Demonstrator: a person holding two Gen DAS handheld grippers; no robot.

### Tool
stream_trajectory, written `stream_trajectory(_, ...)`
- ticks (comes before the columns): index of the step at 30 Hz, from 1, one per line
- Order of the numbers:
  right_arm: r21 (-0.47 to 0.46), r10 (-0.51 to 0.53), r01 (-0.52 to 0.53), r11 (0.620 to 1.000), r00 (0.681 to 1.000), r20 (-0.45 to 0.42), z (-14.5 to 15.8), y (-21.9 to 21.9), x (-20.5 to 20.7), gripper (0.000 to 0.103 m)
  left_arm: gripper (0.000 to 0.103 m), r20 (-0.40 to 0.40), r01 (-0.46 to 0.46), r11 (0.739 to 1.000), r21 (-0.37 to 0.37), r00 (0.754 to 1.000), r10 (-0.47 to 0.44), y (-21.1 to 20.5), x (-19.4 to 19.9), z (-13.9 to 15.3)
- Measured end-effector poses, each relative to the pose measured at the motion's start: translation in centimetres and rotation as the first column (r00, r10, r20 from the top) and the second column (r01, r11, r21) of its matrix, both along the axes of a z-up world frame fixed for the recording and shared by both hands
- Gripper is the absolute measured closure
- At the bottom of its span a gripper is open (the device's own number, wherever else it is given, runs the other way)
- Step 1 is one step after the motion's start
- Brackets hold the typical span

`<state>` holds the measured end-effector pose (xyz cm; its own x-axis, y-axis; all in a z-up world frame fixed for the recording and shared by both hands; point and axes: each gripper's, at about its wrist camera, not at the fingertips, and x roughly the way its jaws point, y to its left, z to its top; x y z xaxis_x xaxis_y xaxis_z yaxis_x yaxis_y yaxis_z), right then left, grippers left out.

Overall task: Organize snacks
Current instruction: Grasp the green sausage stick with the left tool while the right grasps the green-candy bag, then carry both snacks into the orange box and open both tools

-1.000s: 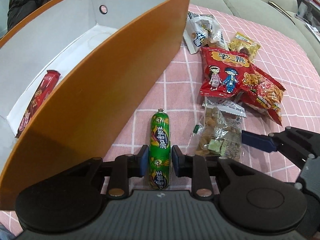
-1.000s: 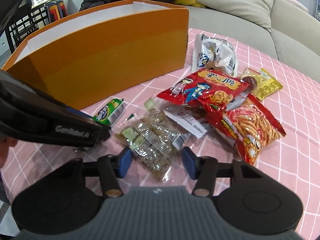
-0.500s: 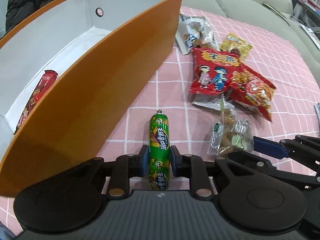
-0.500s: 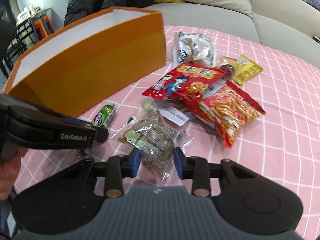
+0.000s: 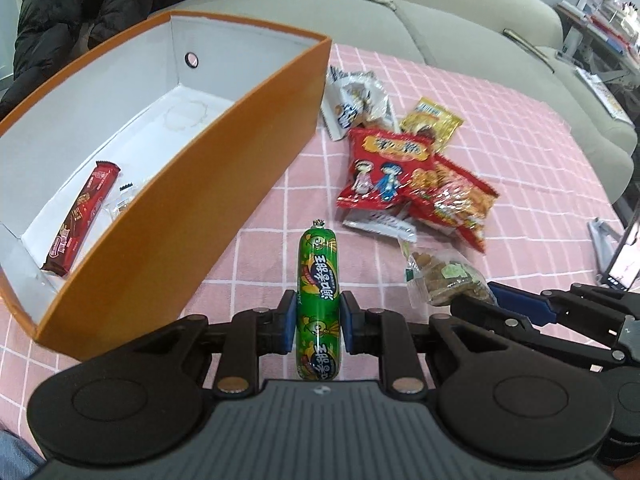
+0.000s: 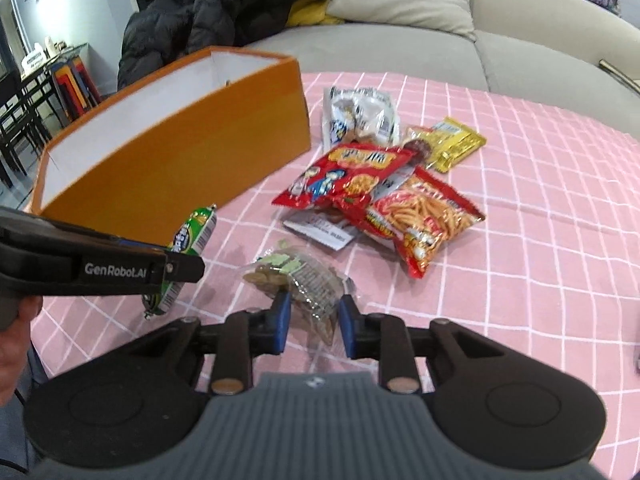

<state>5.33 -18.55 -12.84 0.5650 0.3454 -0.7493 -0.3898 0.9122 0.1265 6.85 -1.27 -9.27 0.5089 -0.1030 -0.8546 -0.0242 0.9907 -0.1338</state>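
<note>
My left gripper (image 5: 318, 320) is shut on a green sausage stick (image 5: 319, 292), lifted off the pink checked cloth beside the orange box (image 5: 224, 184). The box has a white inside; a red wafer bar (image 5: 82, 216) and a small clear packet (image 5: 122, 200) lie in it. My right gripper (image 6: 312, 316) is closing on a clear bag of brown snacks (image 6: 298, 280), its pads pressing the bag's sides. In the right wrist view the left gripper (image 6: 172, 272) holds the sausage stick (image 6: 192, 232) at the left. The clear bag (image 5: 444, 276) also shows in the left wrist view.
Loose on the cloth lie a red cartoon bag (image 5: 384, 168), a red bag of fried sticks (image 6: 424, 216), a white bag (image 5: 356, 100), a yellow packet (image 6: 452, 144) and a flat white packet (image 6: 320, 232). A grey sofa (image 5: 460, 16) with a black jacket (image 6: 224, 4) stands behind.
Both grippers have risen. The left one lifted the sausage stick off the cloth. The right jaws narrowed from wide apart onto the clear bag and raised it.
</note>
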Motion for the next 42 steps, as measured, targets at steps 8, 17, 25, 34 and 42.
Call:
stream_trajectory(8, 0.046, -0.03, 0.026, 0.999, 0.997, 0.077, 3.4, -0.7, -1.6, 0.081, 0.079, 0.079, 0.008, 1.0, -0.016, 0.997, -0.007, -0.1, -0.7, 3.5)
stream_trajectory(17, 0.122, -0.004, -0.019, 0.992, 0.983, 0.183, 8.3, 0.7, -0.6, 0.082, 0.078, 0.163, 0.002, 1.0, -0.011, 0.987, 0.0, 2.0, -0.1, 8.2)
stream_trajectory(25, 0.114, 0.104, -0.141, 0.983, 0.955, 0.278, 12.0, 5.5, 2.0, 0.082, 0.078, 0.183, -0.042, 0.999, -0.012, 0.982, 0.043, 6.5, 2.6, 10.8)
stream_trajectory(34, 0.027, 0.231, -0.249, 0.968, 0.929, 0.288, 14.2, 12.1, 5.9, 0.09, 0.078, 0.141, -0.097, 0.995, -0.027, 0.985, 0.099, 12.0, 5.7, 11.7)
stream_trajectory(42, -0.055, 0.332, -0.327, 0.943, 0.923, 0.193, 11.9, 18.1, 10.4, 0.09, 0.078, 0.021, -0.127, 0.992, -0.023, 0.992, 0.128, 15.6, 8.1, 8.3)
